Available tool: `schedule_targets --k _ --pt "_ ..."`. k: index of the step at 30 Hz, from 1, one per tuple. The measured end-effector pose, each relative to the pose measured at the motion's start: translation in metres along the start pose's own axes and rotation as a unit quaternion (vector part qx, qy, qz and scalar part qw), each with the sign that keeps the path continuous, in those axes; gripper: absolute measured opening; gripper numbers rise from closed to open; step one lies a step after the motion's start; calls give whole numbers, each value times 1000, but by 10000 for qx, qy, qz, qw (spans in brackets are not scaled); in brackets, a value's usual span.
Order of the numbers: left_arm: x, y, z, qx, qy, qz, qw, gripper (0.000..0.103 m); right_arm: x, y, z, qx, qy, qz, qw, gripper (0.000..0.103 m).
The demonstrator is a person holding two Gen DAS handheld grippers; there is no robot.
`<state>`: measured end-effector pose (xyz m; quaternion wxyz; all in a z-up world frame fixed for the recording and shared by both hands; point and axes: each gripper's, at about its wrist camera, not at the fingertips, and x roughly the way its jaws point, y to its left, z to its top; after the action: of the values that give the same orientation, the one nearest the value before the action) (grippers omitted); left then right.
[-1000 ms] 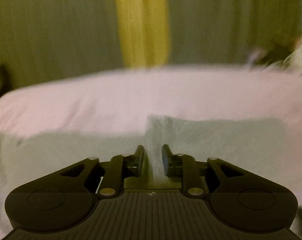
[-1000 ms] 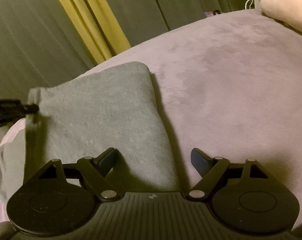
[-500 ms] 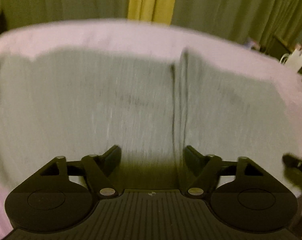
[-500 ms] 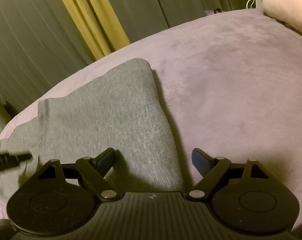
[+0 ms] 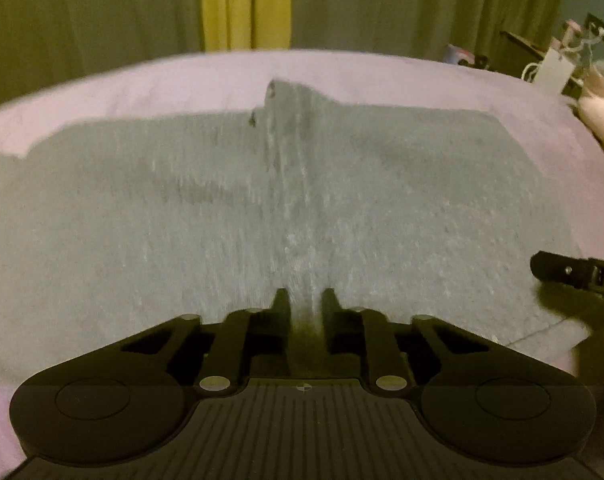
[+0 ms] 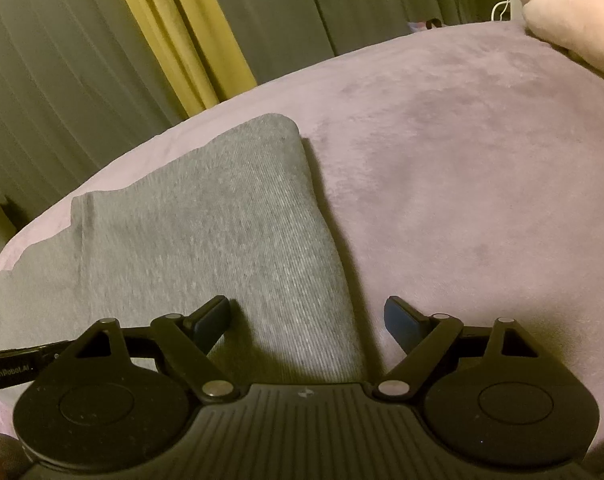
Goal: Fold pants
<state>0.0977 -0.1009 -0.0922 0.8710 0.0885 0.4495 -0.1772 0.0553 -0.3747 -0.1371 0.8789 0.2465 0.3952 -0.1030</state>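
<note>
Grey pants (image 5: 342,184) lie flat and partly folded on a lilac bedspread (image 5: 382,76). My left gripper (image 5: 305,300) is shut on a raised ridge of the grey fabric at the near edge. My right gripper (image 6: 308,314) is open and straddles the near right edge of the pants (image 6: 221,232), one finger over the cloth and the other over the bedspread (image 6: 462,160). The right gripper's finger also shows at the right edge of the left wrist view (image 5: 558,268).
Green curtains with a yellow strip (image 5: 245,4) hang behind the bed. A pink pillow (image 6: 574,28) lies at the bed's far right. A dark side table with a white object (image 5: 550,68) stands beyond the bed at right.
The left gripper, open half a second ago, has closed on a pinch of the pants near their front edge. The right gripper stays open in about the same spot.
</note>
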Motion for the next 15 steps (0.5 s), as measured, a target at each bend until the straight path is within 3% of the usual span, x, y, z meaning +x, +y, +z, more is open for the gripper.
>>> schedule_targets --k 1,2,4,6,7,9,10,12,15 --pt "-5 -3 0 76 -162 249 9995 4 0 0 0 -11 0 -9 10000 85" --pt "-9 0 1 106 -309 437 9985 2 -1 1 0 -13 0 -20 10000 85" --pt "-14 10 3 73 -539 794 9954 2 -1 1 -1 -14 0 -24 10000 85" --pt "-13 27 3 -227 -396 871 9952 3 0 1 -1 -17 15 -26 10000 86" --pt "-12 37 4 -439 -286 785 9955 14 0 1 0 -26 26 -28 10000 86" --pt "-18 56 4 -847 -350 681 9935 52 0 2 -1 -62 32 -36 10000 87" --pt "-23 66 7 -1084 -487 820 9895 79 0 2 -1 -75 34 -43 10000 87" --pt "-42 90 8 -1570 -1005 1035 9770 86 -1 2 -1 -77 37 -45 10000 88" --pt "-66 140 7 -2193 -1298 1306 9581 95 0 2 -2 -67 45 -43 10000 89"
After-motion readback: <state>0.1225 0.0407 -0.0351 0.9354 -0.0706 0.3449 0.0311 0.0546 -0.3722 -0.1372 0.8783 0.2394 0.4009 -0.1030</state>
